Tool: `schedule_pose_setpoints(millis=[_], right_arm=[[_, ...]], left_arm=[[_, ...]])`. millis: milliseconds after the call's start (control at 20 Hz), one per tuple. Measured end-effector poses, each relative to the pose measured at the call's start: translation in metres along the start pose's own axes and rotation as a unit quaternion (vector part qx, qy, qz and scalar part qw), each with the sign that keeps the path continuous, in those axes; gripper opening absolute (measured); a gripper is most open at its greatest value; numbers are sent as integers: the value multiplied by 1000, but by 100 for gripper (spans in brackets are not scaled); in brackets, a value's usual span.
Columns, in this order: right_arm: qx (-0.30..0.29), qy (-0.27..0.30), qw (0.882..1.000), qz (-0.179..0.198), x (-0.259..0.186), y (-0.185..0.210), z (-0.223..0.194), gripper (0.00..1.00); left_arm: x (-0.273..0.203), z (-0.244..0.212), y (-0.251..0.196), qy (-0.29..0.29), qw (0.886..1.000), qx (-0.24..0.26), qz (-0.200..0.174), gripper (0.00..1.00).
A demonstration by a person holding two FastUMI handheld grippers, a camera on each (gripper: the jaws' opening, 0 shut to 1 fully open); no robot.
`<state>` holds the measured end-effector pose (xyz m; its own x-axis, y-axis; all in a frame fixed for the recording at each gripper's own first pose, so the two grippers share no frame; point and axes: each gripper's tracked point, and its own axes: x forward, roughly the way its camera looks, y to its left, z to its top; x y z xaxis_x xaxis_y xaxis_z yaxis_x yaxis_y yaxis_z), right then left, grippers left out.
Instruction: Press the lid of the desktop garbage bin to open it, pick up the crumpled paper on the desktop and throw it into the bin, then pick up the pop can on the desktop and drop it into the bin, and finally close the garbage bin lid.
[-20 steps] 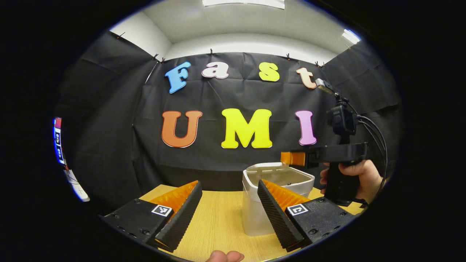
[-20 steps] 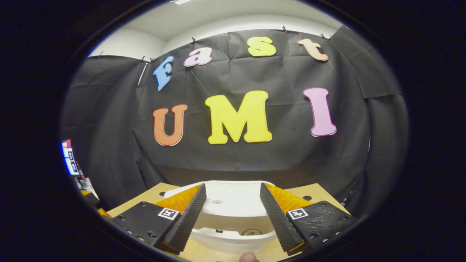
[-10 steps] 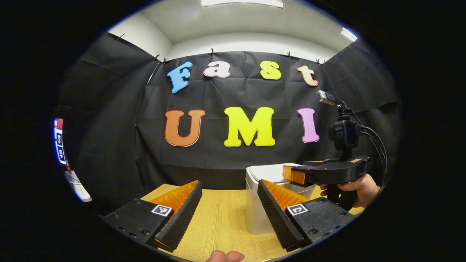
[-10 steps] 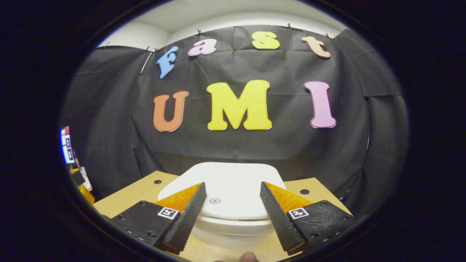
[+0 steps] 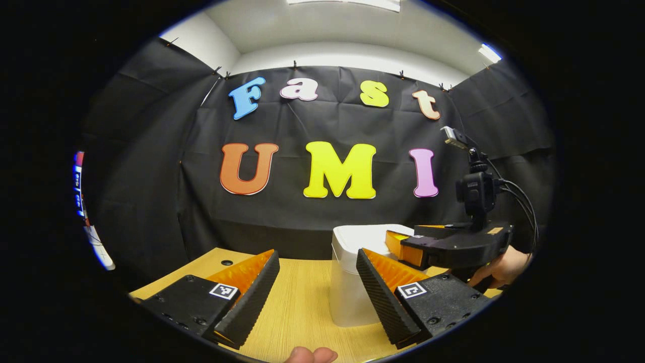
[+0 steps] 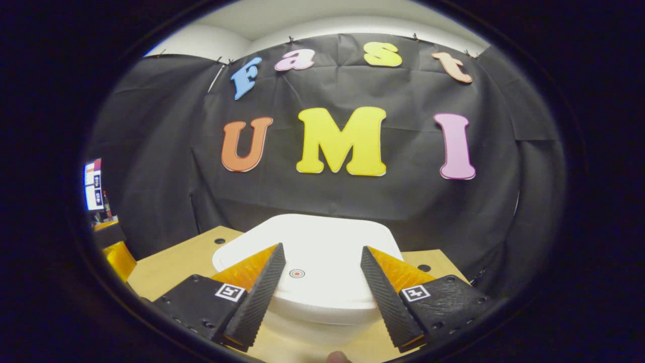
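The white desktop bin [image 5: 350, 292] stands on the wooden table [image 5: 297, 312] with its lid [image 5: 365, 234] down flat. In the right gripper view the lid [image 6: 322, 242] lies just beneath my right gripper [image 6: 322, 280], which is open with a small red dot mark [image 6: 297, 273] between its fingers. In the left gripper view the right gripper [image 5: 403, 247] lies low over the lid's right side, held by a hand [image 5: 499, 267]; I cannot tell whether it touches the lid. My left gripper [image 5: 317, 282] is open and holds nothing, just left of and in front of the bin.
Small round holes [image 6: 219, 241] mark the tabletop on either side of the bin. Black cloth closes the booth behind the table's far edge. Cables [image 5: 524, 201] run from the right gripper's camera mount. A thumb [image 5: 310, 354] shows at the bottom edge.
The bin lid went from standing open to lying shut. The right gripper came down with it and now sits low over the lid. The left gripper barely moved.
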<state>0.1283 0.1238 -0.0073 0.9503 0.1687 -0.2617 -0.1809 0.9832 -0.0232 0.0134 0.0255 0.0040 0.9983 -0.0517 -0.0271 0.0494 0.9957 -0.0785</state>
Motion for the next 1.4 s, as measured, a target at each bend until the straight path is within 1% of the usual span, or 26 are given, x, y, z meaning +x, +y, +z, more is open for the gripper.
schedule_pose_setpoints(millis=[100,200,250,350,450,550,650,700,800,1000,1050,1150,1250,1300,1400], right_arm=[[2,-9,1000,-3,1,0,1,97],[17,-40,999,-2,-3,1,12,95],[21,-46,999,0,-4,3,10,95],[31,-74,997,5,-17,-1,15,94],[31,-110,994,-1,-36,-11,28,94],[27,-120,992,-1,-57,-18,31,94],[14,-137,991,-3,-81,-25,35,93],[5,-143,990,-6,-92,-28,35,94],[1,-149,989,-12,-114,-34,30,93],[18,-146,989,-24,-155,-40,15,94],[17,-149,988,-30,-162,-43,14,92],[19,-159,987,-33,-168,-41,11,94],[23,-159,987,-26,-166,-36,2,94],[22,-158,987,-26,-163,-35,-1,94],[10,-174,984,-31,-156,-37,1,94]], left_arm=[[3,-8,-4,7,1000,-4,-1,99],[2,-13,-8,14,1000,-7,2,99],[1,-14,-8,16,1000,-7,7,99],[0,-16,-12,17,1000,-3,11,99],[-4,-13,-19,13,1000,7,14,99],[-10,-6,-24,2,1000,11,19,98],[-14,-3,-34,-2,1000,5,14,99],[-19,0,-37,-3,1000,5,13,99],[-28,5,-37,-8,1000,11,20,99],[-48,10,-39,-10,999,24,26,99],[-51,12,-39,-13,999,28,28,98],[-51,14,-40,-15,999,32,27,98],[-45,8,-37,-14,999,19,29,98],[-39,4,-37,-12,999,13,27,98],[-24,-2,-39,-13,1000,8,20,99]])
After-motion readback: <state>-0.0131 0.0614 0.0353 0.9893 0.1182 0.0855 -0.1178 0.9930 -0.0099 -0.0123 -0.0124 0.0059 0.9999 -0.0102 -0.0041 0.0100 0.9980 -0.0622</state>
